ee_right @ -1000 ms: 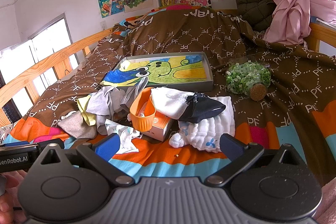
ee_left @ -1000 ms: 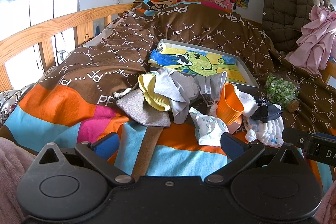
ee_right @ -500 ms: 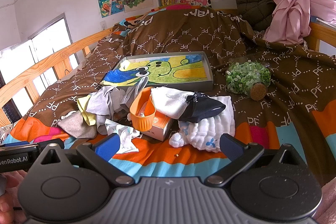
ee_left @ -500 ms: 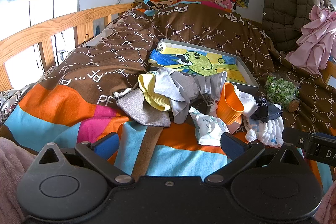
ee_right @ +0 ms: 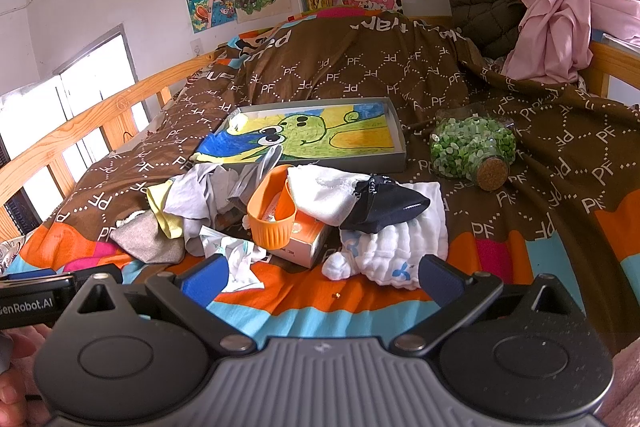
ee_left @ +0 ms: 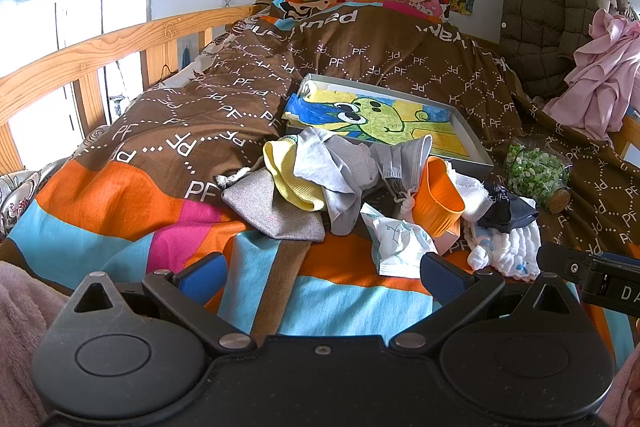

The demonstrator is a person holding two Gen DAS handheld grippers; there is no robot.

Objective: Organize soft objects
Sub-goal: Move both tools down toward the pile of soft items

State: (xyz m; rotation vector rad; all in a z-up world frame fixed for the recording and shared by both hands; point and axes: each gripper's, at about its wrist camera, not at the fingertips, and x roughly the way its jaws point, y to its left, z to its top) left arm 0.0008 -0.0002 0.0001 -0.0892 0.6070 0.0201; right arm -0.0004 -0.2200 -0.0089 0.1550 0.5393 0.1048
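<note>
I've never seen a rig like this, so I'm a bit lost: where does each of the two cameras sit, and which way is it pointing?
Left wrist view: sits on the left gripper, looks forward over the bed at the clothes pile; its open blue-padded fingers show.
Right wrist view: sits on the right gripper, faces the same way; its open fingers and a hand show.
Shared: the orange cup, the painted tray and the bead jar.

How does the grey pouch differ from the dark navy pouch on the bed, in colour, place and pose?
The grey pouch is light grey; the dark navy pouch is almost black. The grey pouch lies flat on the blanket at the left end of the pile, partly under the yellow cloth; the navy pouch sits raised at the right end, on the white quilted cloth. Both are small soft fabric bags, and neither gripper touches them.
</note>
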